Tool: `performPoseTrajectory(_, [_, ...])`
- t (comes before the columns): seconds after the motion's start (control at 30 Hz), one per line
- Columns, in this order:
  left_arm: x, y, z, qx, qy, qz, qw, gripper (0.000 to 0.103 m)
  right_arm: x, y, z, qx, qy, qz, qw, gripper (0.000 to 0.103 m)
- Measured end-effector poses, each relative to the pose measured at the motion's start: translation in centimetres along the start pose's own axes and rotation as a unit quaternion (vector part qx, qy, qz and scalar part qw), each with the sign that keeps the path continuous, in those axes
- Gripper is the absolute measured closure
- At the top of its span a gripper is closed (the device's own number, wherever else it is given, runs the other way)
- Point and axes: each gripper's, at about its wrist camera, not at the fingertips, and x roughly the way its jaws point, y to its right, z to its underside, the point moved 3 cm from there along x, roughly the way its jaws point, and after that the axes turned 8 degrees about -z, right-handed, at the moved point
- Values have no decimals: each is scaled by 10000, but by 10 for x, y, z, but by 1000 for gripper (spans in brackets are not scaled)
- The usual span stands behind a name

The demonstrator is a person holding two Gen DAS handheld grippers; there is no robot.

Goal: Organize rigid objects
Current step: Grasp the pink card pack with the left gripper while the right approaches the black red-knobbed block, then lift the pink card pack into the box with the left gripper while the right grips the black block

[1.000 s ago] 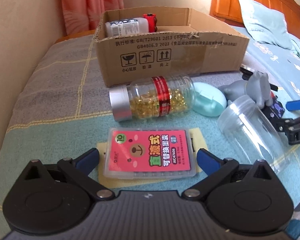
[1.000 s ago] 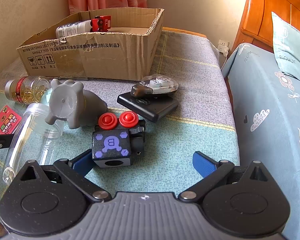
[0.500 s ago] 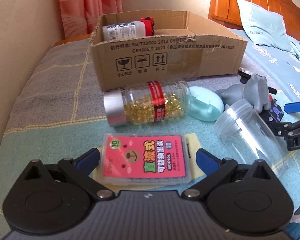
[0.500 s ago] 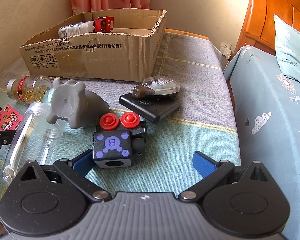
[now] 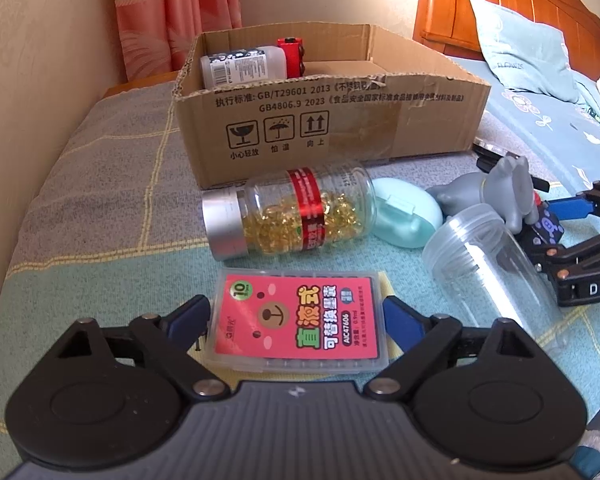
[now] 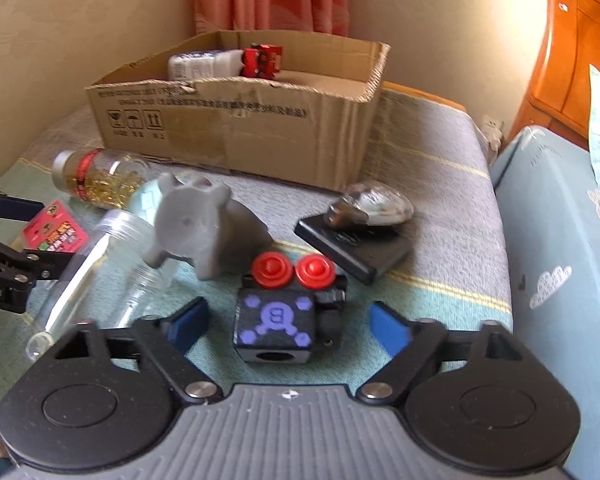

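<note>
My left gripper point(image 5: 296, 316) is open around a flat clear case with a pink label point(image 5: 300, 320) that lies on the bed cover, a finger on each side. My right gripper point(image 6: 288, 320) is open around a black cube toy with red knobs point(image 6: 288, 312), fingers apart from it. An open cardboard box point(image 5: 332, 120) stands behind, holding a white bottle point(image 5: 240, 66) and a red item point(image 5: 292, 56). A capsule bottle point(image 5: 292, 212), mint case point(image 5: 404, 216), grey animal figure point(image 6: 204, 224) and clear empty jar point(image 5: 484, 256) lie between.
A black flat device point(image 6: 360, 248) with a clear domed object point(image 6: 372, 204) on it lies right of the cube. A wall and curtain stand behind the box. A wooden headboard point(image 5: 500, 8) and pillow point(image 5: 528, 44) are at the right.
My left gripper has come closer around the pink case. My right gripper has shifted right and centred on the black cube, which was by its left finger before.
</note>
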Motion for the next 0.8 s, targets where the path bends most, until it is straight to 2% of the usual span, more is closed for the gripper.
performPoseTrajectory(0.1, [0, 0, 0, -3, 0, -2, 10000, 11, -2, -3, -2, -67, 33, -12, 10000, 31])
performPoseTrajectory(0.17, [1, 0, 0, -13, -1, -10, 10000, 11, -2, -4, -2, -57, 54, -7, 10000, 34])
performPoseTrajectory(0.4, [1, 0, -2, 13, -44, 5, 10000, 12, -2, -5, -2, -85, 73, 48, 9999, 34])
performPoseTrajectory(0.5, [0, 0, -2, 43, -88, 14, 10000, 12, -3, -5, -2, -87, 62, 75, 9999, 44])
performPoseTrajectory(0.8, [-9, -5, -1, 204, -183, 140, 9995, 13, -12, -5, -3, -93, -35, -3, 10000, 44])
